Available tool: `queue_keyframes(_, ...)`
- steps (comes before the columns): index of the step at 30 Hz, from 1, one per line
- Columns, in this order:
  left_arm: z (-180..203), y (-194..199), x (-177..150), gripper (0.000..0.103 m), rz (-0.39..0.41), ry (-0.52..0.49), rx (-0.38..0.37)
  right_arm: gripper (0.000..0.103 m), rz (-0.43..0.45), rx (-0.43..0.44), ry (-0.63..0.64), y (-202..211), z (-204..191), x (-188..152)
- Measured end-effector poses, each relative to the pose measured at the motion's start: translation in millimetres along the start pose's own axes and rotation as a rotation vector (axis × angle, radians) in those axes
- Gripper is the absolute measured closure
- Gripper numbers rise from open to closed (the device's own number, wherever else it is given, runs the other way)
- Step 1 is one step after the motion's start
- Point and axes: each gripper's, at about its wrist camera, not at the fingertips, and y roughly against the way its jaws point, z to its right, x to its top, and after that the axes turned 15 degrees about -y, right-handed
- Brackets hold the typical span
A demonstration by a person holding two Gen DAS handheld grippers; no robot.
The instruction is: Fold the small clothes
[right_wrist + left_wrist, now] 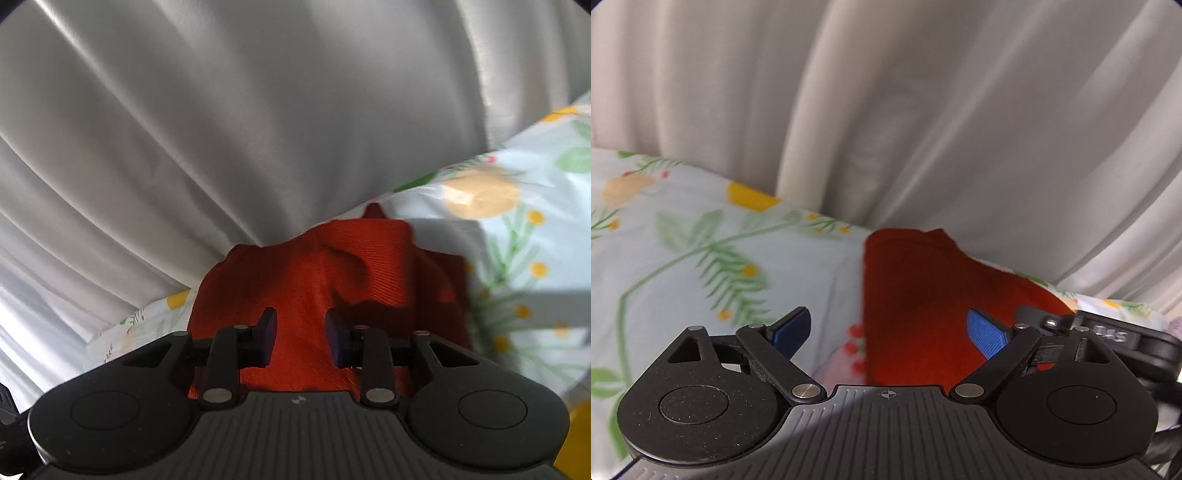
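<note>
In the lower centre of both views, red garment (923, 306) on floral sheet (701, 240); left gripper (890, 332) jaws wide apart, right gripper (301, 339) jaws narrowly apart, nothing gripped; risk: unweighted fold springs open.

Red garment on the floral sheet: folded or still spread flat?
Folded, it seems: the red garment lies as a compact bunched block with overlapping layers and a straight edge, on the floral sheet. How neatly, cannot tell.

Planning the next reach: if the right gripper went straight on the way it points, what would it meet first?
Most likely the red garment lying on the floral sheet; the right gripper is open and empty. Depth is unclear.
</note>
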Motion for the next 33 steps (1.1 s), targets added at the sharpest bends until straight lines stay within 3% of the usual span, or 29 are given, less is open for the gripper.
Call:
queue_keyframes(3, 19, -37, 10, 0.008, -0.009, -0.035, 0.066, 0.08, 0.068, -0.096, 0.076, -31, -10, 10)
queue_keyframes(5, 24, -55, 15, 0.008, -0.019, -0.041, 0.082, 0.093, 0.103, -0.097, 0.052, -39, -3, 19)
queue_keyframes(8, 27, -75, 18, 0.004, -0.065, -0.037, 0.114, 0.09, 0.187, -0.171, 0.107, -43, 4, 25)
queue_keyframes(11, 28, -87, 17, 0.001, -0.111, -0.06, 0.152, 0.089, 0.185, -0.12, 0.064, -41, 19, 28)
queue_keyframes(15, 28, -91, 16, 0.0, -0.119, -0.069, 0.166, 0.085, 0.215, -0.18, 0.018, -48, 30, 33)
queue_keyframes(17, 25, -90, 15, 0.0, -0.113, -0.061, 0.156, 0.085, 0.211, -0.161, -0.011, -48, 33, 35)
queue_keyframes(21, 21, -86, 12, 0.0, -0.104, -0.06, 0.142, 0.079, 0.236, -0.206, 0.057, -42, 18, 24)
queue_keyframes(23, 18, -85, 10, 0.0, -0.095, -0.054, 0.141, 0.062, 0.237, -0.241, 0.103, -35, 14, 14)
queue_keyframes(29, 9, -77, 4, 0.0, -0.075, -0.012, 0.13, 0.062, 0.198, -0.268, 0.212, 16, 31, -15)
queue_keyframes(33, -5, -46, -12, 0.0, -0.028, 0.041, 0.025, 0.062, 0.145, -0.128, 0.087, 72, 58, -37)
